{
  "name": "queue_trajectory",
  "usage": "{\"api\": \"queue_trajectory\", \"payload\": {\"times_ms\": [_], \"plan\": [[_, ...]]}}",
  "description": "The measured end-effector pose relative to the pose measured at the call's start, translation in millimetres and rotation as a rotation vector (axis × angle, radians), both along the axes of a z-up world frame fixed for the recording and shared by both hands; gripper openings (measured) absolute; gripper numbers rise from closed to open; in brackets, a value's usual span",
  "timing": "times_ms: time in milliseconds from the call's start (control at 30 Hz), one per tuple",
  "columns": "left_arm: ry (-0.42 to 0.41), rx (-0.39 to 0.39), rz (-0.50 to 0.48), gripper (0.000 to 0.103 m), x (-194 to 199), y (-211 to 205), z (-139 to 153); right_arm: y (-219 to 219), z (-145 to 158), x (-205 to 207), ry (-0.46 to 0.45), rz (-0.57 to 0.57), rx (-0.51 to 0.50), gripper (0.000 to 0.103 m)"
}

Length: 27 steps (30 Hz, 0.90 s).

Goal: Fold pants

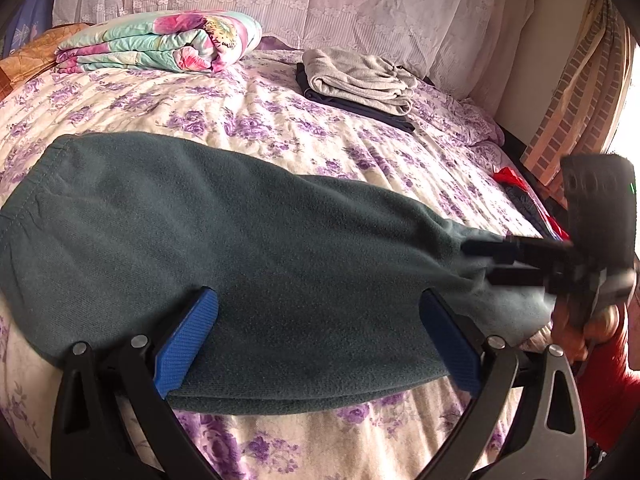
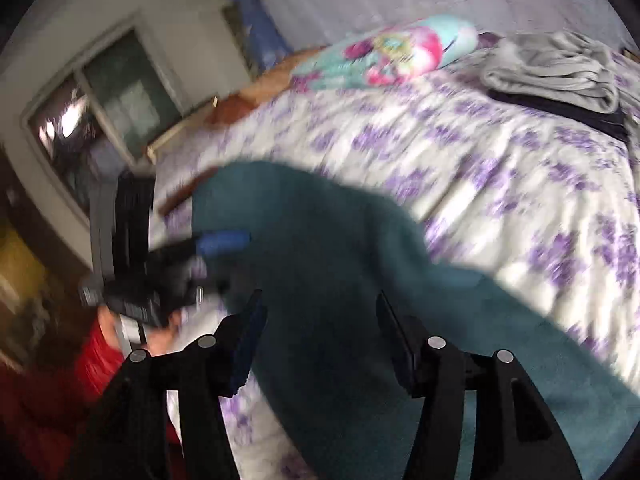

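Observation:
Dark teal fleece pants [image 1: 240, 248] lie folded lengthwise across the floral bed sheet [image 1: 200, 116]. My left gripper [image 1: 320, 312] is open, its blue pads [image 1: 184, 340] straddling the near folded edge of the pants. My right gripper [image 1: 476, 264] reaches in from the right over the narrow end of the pants; in its own blurred view it [image 2: 320, 308] stands open above the teal pants [image 2: 340, 260], nothing between the fingers. The left gripper also shows there [image 2: 220, 256], at the left.
A folded grey garment on a dark one [image 1: 360, 76] sits at the back right of the bed. A rolled floral quilt [image 1: 160, 42] lies at the back left. Red clothing [image 1: 508, 178] lies at the bed's right edge. A window [image 2: 100, 120] is beyond the bed.

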State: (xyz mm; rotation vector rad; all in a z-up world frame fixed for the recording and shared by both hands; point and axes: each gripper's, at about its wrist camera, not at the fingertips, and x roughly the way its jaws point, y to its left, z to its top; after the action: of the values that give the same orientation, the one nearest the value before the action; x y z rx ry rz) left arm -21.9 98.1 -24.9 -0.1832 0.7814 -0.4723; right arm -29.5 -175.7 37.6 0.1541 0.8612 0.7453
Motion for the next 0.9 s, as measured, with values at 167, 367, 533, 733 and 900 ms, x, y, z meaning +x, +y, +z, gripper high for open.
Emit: {"api": "queue_trajectory", "payload": {"times_ms": [167,367,533,733,900], "plan": [[-0.003,-0.009,-0.002,0.098,0,1,0,-14,-24,49,0.137,-0.107,0.009,0.049],[-0.001,-0.016,-0.006,0.098,0,1,0,25,-27,-8,-0.004,0.067,-0.126,0.046],[0.084,-0.019,0.022,0.098,11,-5,9,28,-26,-19,-0.046,0.064,-0.155,0.05],[0.113,-0.07,0.003,0.098,35,-24,30,36,-22,-42,-0.128,0.13,-0.212,0.066],[0.211,0.055,-0.016,0.098,58,-62,6,36,-20,-52,-0.117,0.218,-0.195,0.072]]}}
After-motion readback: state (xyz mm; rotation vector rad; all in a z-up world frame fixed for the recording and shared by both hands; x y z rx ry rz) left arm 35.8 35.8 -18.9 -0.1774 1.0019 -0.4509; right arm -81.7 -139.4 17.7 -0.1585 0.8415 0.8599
